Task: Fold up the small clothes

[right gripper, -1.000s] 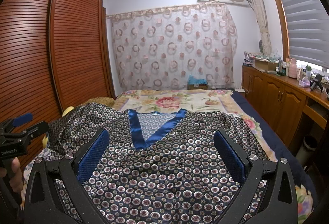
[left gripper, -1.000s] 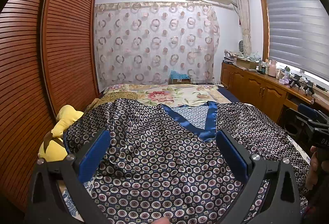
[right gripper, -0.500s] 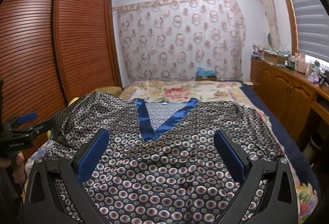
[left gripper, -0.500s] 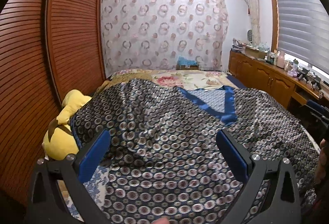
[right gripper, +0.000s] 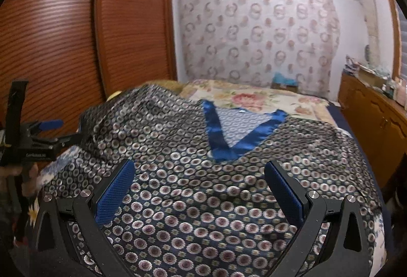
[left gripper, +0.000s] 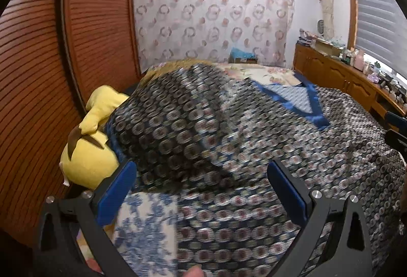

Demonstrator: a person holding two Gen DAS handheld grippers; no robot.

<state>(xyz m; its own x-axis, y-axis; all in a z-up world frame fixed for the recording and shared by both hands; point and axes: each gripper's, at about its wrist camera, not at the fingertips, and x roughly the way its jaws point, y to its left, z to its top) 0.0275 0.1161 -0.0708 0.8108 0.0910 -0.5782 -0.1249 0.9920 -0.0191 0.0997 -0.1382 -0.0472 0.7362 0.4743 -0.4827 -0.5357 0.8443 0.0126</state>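
Observation:
A dark patterned satin top with a blue V-neck trim lies spread on the bed, front up. It also shows in the right wrist view, trim toward the far side. My left gripper is open over the garment's left part, near its left hem and sleeve. My right gripper is open above the garment's lower middle. Neither holds cloth. The left gripper also shows side-on in the right wrist view, beside the bunched left sleeve.
A yellow plush toy lies at the bed's left edge by the wooden wardrobe. A floral bedspread covers the bed. A wooden cabinet with clutter runs along the right. A blue-flowered sheet shows under the garment's left hem.
Both grippers have moved left and down toward the bed. The garment's left side looks more lifted and bunched, and the blue-flowered sheet is exposed beneath it.

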